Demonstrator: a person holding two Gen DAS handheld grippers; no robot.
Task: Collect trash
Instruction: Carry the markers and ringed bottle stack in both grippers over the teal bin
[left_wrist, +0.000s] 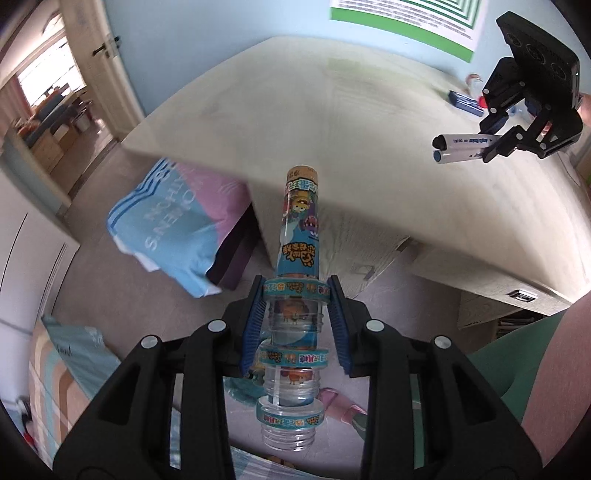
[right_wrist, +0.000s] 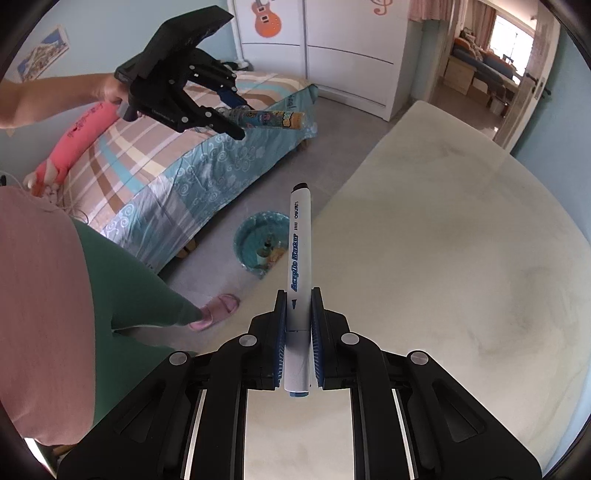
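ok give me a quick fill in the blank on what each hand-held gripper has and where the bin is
1. The left hand-held gripper is shut on a plastic ____.
2. The right hand-held gripper is shut on a white ____.
3. The teal trash bin stands on the floor between the table and the ____.

Missing words: bottle; marker; bed

A marker (right_wrist: 297, 280) is held between the fingers of the right gripper (right_wrist: 298, 295) above the near edge of the table (right_wrist: 461, 258). A stacked bottle (left_wrist: 297, 258) is clamped in the left gripper (left_wrist: 297, 291) over the floor, left of the table. A basin (right_wrist: 255, 240) is seen on the floor between bed (right_wrist: 166, 166) and table.
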